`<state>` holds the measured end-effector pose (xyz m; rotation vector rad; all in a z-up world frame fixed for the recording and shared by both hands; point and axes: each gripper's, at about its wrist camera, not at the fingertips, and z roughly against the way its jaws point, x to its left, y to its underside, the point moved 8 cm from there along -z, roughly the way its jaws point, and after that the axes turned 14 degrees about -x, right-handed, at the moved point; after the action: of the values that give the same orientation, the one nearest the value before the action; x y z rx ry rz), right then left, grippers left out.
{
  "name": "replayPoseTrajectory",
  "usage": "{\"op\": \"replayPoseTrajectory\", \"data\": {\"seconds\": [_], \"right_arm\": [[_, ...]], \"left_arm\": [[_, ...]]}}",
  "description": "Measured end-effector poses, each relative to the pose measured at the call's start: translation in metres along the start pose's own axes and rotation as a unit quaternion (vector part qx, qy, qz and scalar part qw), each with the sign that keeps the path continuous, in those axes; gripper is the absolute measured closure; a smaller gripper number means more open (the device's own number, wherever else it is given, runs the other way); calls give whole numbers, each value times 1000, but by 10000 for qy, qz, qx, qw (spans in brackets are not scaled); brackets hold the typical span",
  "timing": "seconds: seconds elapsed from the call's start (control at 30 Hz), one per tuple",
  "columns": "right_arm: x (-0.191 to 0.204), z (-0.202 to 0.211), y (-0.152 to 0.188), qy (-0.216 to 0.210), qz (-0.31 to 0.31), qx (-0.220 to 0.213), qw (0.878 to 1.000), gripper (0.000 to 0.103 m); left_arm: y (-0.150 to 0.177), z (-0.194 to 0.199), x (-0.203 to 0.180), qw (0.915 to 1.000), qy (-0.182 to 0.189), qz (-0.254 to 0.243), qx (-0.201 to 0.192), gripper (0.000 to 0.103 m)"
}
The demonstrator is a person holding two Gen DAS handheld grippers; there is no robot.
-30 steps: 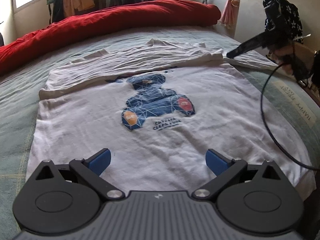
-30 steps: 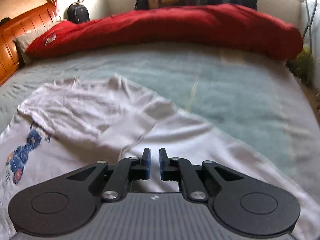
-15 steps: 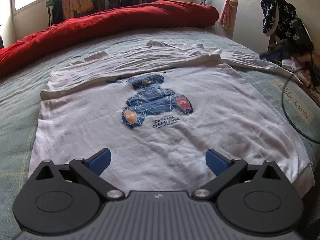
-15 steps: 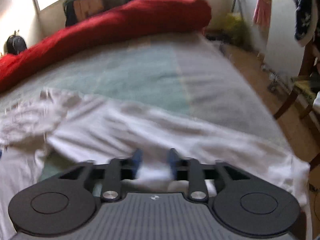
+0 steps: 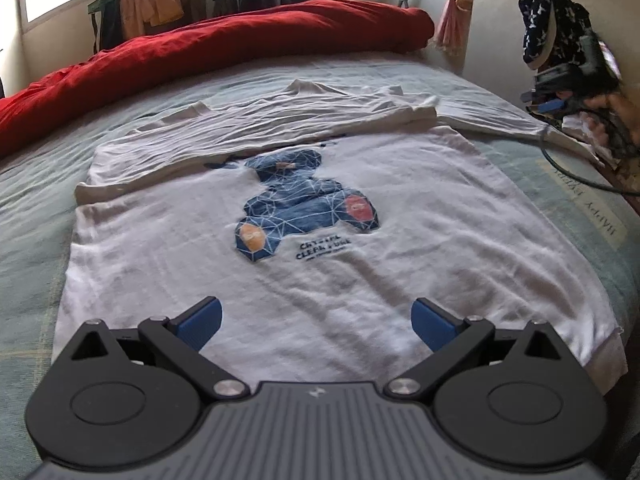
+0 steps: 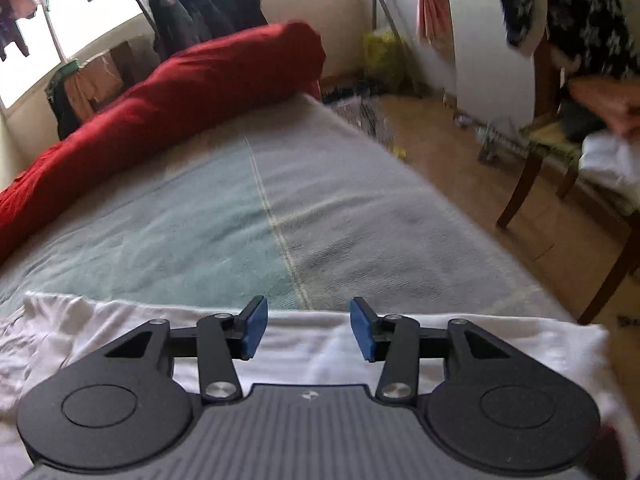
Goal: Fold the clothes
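Observation:
A white T-shirt (image 5: 360, 264) with a blue bear print lies flat on the bed, its upper part folded down in a creased band. My left gripper (image 5: 316, 322) hovers open over the hem, with nothing between its blue pads. The shirt's right sleeve (image 5: 480, 120) lies stretched out toward the bed's right edge. There a hand holds my right gripper (image 5: 552, 98). In the right wrist view, my right gripper (image 6: 308, 328) hangs over that sleeve (image 6: 120, 320). Its jaws are opening, and the cloth lies beneath them without being pinched.
A rolled red duvet (image 5: 224, 48) runs along the far side of the bed. A black cable (image 5: 568, 172) trails over the right bed edge. Beyond that edge are a wooden floor and a chair (image 6: 560, 168) piled with clothes. Garments hang by the window.
My right gripper swung right from the folded part to the bed's edge, the sleeve now stretched out, and went from shut to open. The left gripper stayed put.

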<state>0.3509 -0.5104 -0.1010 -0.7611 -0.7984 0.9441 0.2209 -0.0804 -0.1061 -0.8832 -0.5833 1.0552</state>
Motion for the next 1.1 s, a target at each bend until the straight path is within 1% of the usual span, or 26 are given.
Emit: {"op": "replayPoseTrajectory", "data": {"seconds": [0.03,0.1,0.2,0.23,0.27,0.3,0.33,0.37,0.4,0.47,0.57,0.63,0.7,0.73,0.77,0.83,0.87,0.9,0.93,1.0,1.03,1.1], "right_arm": [[-1,7,4,-26,20,42,10000,44],[-4,19,19,-64,87,222,9997,42],[-19,23,47,195,496,612,9967,42],[-24,26,51,192,593,647,9960,41],[-29,30,52,166,635,634,9958,41],[-33,33,49,230,666,657,9953,40],[-37,36,44,335,684,625,9951,38],[-39,40,37,443,693,542,9951,38],[-38,42,31,409,643,462,9960,38],[-29,41,21,102,432,328,9985,36],[-12,23,25,-309,221,397,9985,30],[-5,10,31,-501,143,500,9974,30],[-13,3,37,-504,179,602,9968,30],[-21,2,37,-502,157,570,9970,30],[-33,3,33,-414,75,520,9978,30],[-62,7,22,17,-256,379,9990,29],[-71,10,17,84,-459,306,9984,27],[-76,11,13,32,-677,241,9974,25],[-78,12,8,-100,-897,178,9958,21],[-72,10,3,-474,-1206,70,9915,18],[-66,5,5,-651,-1304,89,9893,15],[-58,-10,16,-705,-1280,287,9889,15]], "left_arm": [[0,0,-2,10000,23,-9,0,2],[0,-1,-6,10000,71,-28,-1,2],[-1,2,-13,9998,151,-99,-24,2],[-1,3,-13,9998,167,-117,-37,2],[-1,4,-14,9998,177,-125,-36,2],[-1,4,-13,9998,161,-122,-25,2],[-1,4,-12,9998,128,-119,-7,2],[-1,3,-11,9999,95,-119,9,2],[-1,2,-10,9999,59,-126,18,2],[-3,1,-10,9999,18,-141,21,2],[-6,-1,-13,9998,35,-174,16,2],[-8,-3,-14,9998,32,-205,13,2],[-7,-4,-13,9998,28,-184,33,2],[-6,-4,-12,9998,35,-166,44,2],[-4,-4,-11,9999,42,-148,57,2],[-1,-6,-9,9999,37,-130,104,2],[-1,-8,-9,9998,19,-128,120,2],[-1,-9,-9,9998,6,-124,129,2],[-1,-9,-9,9998,1,-121,128,2],[-2,-10,-10,9998,-8,-130,120,2],[-3,-11,-11,9998,-13,-139,116,2],[-4,-11,-13,9998,-17,-153,128,2]]}}
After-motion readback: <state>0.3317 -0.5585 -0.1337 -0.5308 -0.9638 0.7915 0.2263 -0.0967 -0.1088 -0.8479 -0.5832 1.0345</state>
